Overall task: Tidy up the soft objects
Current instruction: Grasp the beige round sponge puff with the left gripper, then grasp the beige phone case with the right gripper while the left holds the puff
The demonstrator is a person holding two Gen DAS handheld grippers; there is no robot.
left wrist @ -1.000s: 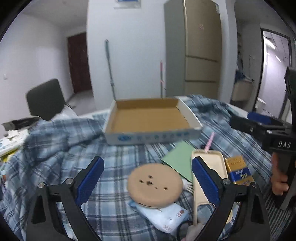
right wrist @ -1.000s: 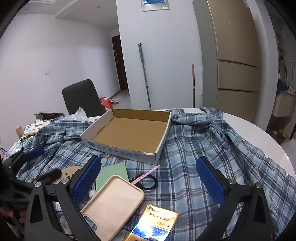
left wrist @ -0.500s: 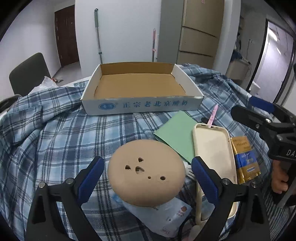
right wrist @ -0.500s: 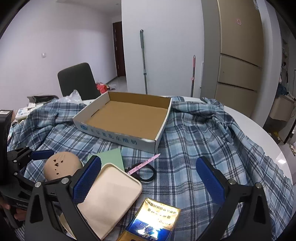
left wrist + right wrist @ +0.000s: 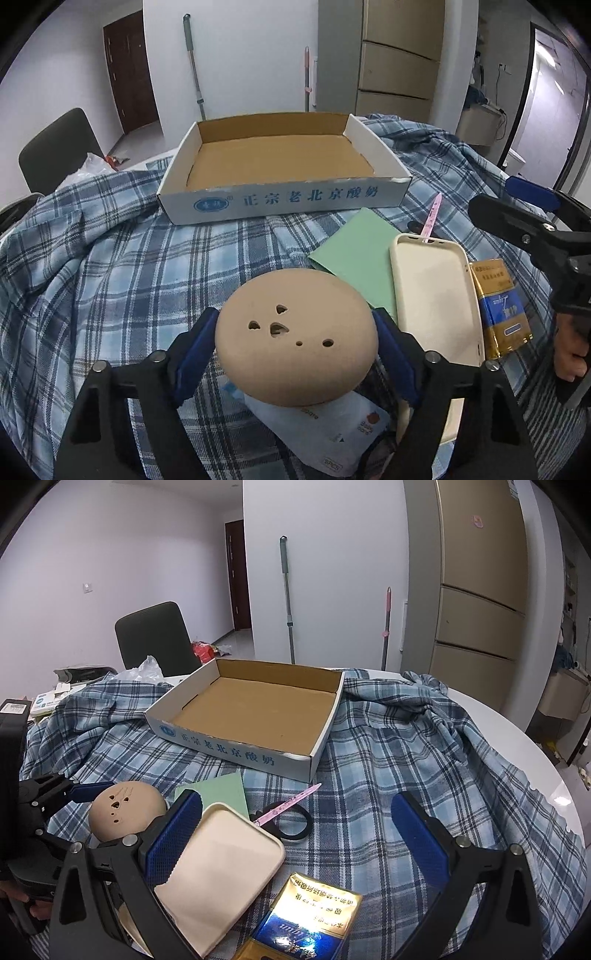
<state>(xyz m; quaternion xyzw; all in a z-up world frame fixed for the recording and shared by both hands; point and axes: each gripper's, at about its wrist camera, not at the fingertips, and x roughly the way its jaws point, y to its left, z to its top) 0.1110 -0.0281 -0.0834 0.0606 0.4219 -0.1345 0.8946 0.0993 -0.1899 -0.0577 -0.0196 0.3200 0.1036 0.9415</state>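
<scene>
My left gripper is shut on a round tan foam cushion with small holes, its blue pads pressed against both sides. The cushion also shows in the right wrist view. It sits above a white tissue pack. An empty cardboard tray stands farther back on the plaid shirt. My right gripper is open and empty, above a beige phone case.
A green card, the phone case, a gold and blue packet, a pink stick and a black ring lie on the shirt. A black chair stands behind the round white table.
My left gripper has moved forward and closed its pads onto the foam cushion. The right gripper stayed open and shifted slightly.
</scene>
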